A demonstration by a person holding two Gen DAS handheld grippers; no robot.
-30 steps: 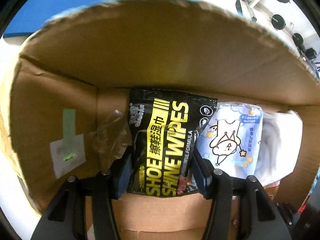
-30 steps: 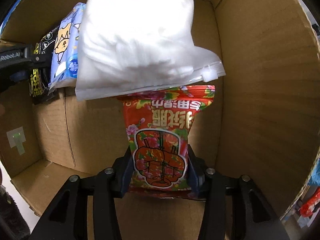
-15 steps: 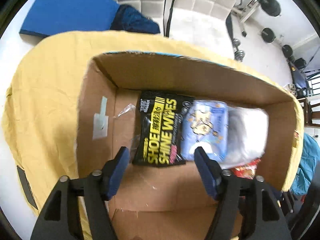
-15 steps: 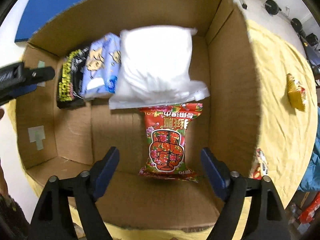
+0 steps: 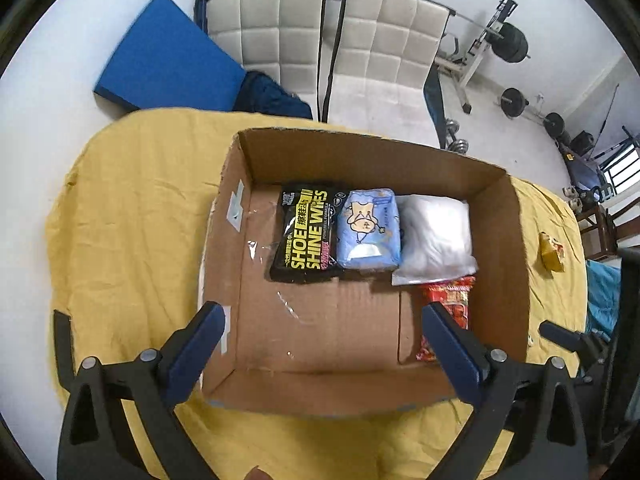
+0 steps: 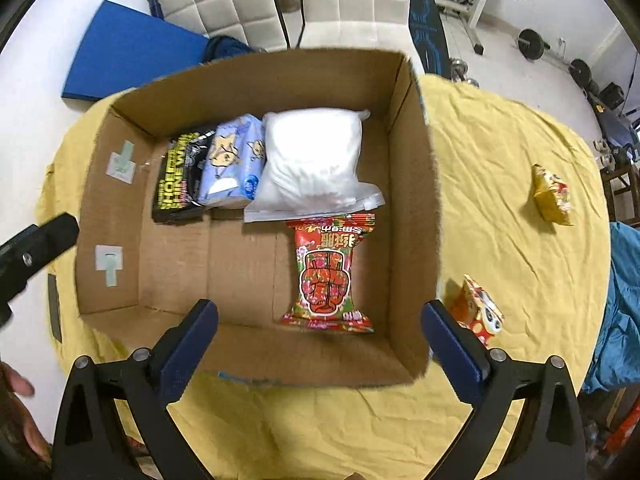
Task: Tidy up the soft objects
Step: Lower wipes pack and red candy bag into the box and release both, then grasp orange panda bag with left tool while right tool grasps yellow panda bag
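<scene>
Both tools above the cardboard box (image 6: 412,184), both empty, jaws spread wide. Left tool (image 5: 320,344) over the box's near-left part, right tool (image 6: 320,332) over its near edge.

Box sits on the yellow-clothed surface (image 6: 512,208), top open. Along the box's far wall, left to right and touching: black shoe wipes pack (image 5: 306,236), blue cartoon tissue pack (image 5: 368,234), white zip bag (image 6: 312,160). The tissue pack overlaps the wipes pack's right edge. Red floral pack (image 6: 326,272) lies flat along the box's right wall, its far end tucked under the zip bag's seal edge. Left and near-centre box floor is bare cardboard.

Outside the box on the surface: yellow snack pack (image 6: 552,194) near the surface's right edge, red-orange panda pack (image 6: 478,306) just beside the box's near-right corner. Neither touches the box as far as I can tell.

Blue mat (image 5: 168,56) and white quilted pads (image 5: 320,40) on the floor beyond the surface's far edge.
</scene>
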